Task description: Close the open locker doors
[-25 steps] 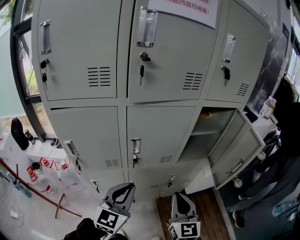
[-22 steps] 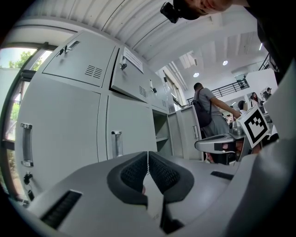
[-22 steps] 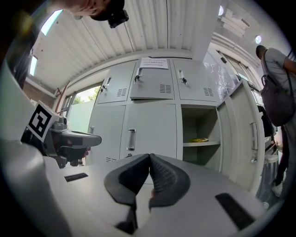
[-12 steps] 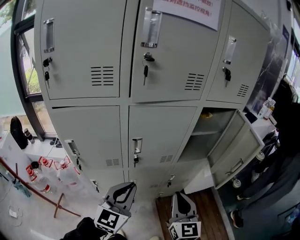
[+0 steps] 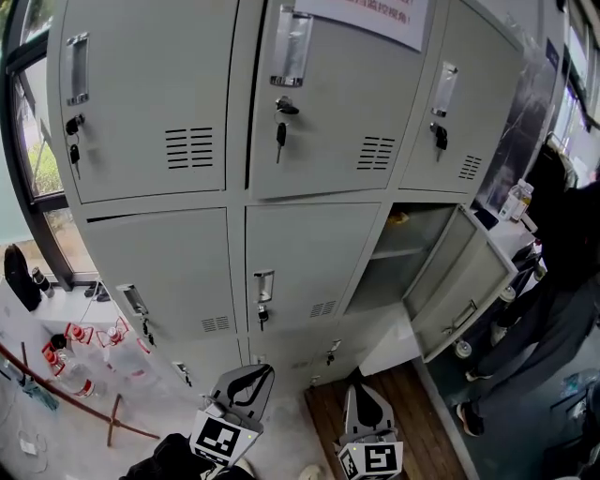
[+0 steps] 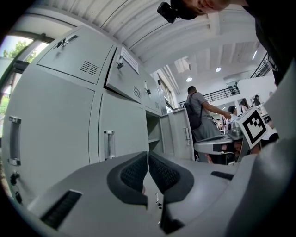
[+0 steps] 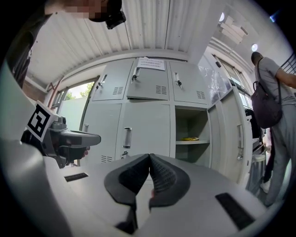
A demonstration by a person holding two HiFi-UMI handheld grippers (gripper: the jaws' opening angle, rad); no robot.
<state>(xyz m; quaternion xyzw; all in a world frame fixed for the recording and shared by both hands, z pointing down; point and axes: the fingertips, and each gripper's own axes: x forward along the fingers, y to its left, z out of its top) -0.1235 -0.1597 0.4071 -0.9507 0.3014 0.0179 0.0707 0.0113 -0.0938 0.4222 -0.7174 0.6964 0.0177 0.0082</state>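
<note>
A bank of grey lockers (image 5: 187,272) stands in front of me. In the middle row at the right, one door (image 5: 459,291) hangs wide open to the right of its compartment (image 5: 394,272), which holds a shelf and a small yellow thing (image 5: 398,218). The right gripper view shows the same open door (image 7: 235,134) and compartment (image 7: 189,125). The upper middle door (image 5: 328,103) seems to stand slightly ajar. My left gripper (image 5: 251,371) (image 6: 148,155) and right gripper (image 5: 364,390) (image 7: 150,156) are both shut and empty, low and well short of the lockers.
A person in dark clothes (image 5: 553,281) stands just right of the open door, and appears with a backpack in the right gripper view (image 7: 270,106). Several bottles (image 5: 84,347) sit on the floor at the left under a window (image 5: 37,159). A paper notice (image 5: 370,14) is stuck on the upper middle door.
The head view has swung a little, so the lockers sit further left in it. Both grippers stay at the bottom edge, and the open door has not moved.
</note>
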